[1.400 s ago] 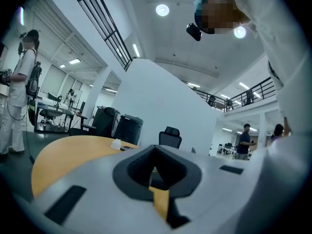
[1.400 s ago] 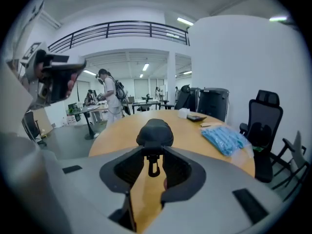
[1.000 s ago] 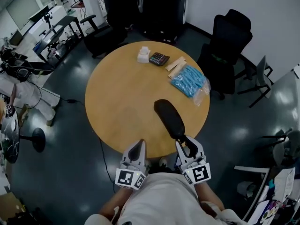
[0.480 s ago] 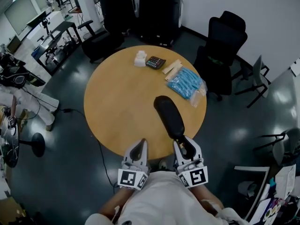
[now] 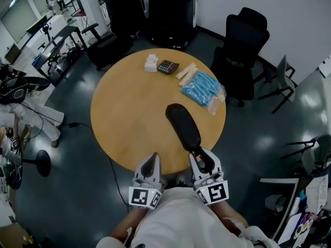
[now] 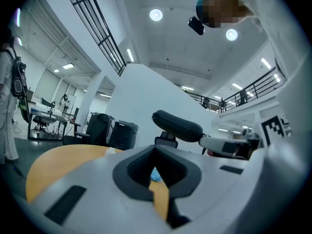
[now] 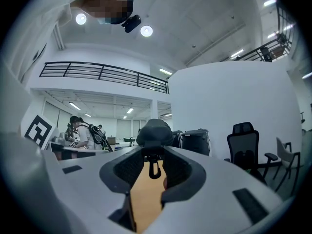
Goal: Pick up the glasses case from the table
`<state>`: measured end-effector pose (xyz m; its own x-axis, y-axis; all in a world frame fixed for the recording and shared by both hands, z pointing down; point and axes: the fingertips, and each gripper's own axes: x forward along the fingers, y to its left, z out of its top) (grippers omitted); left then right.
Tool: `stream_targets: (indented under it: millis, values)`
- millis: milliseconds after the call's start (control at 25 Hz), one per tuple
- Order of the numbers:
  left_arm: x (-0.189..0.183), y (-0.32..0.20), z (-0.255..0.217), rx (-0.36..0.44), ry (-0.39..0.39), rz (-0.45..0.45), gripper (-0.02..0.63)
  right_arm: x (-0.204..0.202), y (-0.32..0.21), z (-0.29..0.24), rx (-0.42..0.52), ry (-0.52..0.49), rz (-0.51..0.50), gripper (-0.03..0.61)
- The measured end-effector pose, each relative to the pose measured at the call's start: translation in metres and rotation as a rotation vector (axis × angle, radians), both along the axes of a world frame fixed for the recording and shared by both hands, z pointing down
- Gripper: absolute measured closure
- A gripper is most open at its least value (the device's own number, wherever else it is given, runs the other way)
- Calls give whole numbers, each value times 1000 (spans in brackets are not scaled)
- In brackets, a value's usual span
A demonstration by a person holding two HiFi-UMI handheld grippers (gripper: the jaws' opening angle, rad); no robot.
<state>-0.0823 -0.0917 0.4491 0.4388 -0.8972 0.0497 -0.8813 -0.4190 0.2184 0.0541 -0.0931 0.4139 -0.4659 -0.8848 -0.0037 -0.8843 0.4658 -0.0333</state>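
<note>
Nearest the person, the left gripper (image 5: 152, 159) hangs just off the table's near rim, its 2 jaws drawn almost together with only a thin slit between them and nothing in it. Just beside it, the right gripper (image 5: 202, 156) has its jaws pinched on the near end of the glasses case (image 5: 182, 126). A small dark loop (image 7: 154, 168) dangles from that end in the gap between the pads.

The case is a long, black, matte shell with rounded ends and a slightly domed top. It runs away from the right gripper over the near right part of the round wooden table (image 5: 124, 112). The left gripper view shows it held about level, clear of the tabletop.

Farther across the table lies a clear bag of blue items (image 5: 201, 88). Beyond that are a few pale wooden sticks (image 5: 186, 71), a dark calculator (image 5: 167, 66) and a small white box (image 5: 150, 62). Past the far rim stand a black office chair (image 5: 243, 45) and 2 tall black bins (image 5: 170, 6).
</note>
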Motion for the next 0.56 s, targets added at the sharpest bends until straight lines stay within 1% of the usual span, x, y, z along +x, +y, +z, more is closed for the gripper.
stream_targets:
  millis: [280,560]
  values:
    - [9,3,-3,7,1,25,609,5,7,-2,1,4,9,454]
    - [9,9,-3,10,3,25,609,7,11,-4,8,5,17,454]
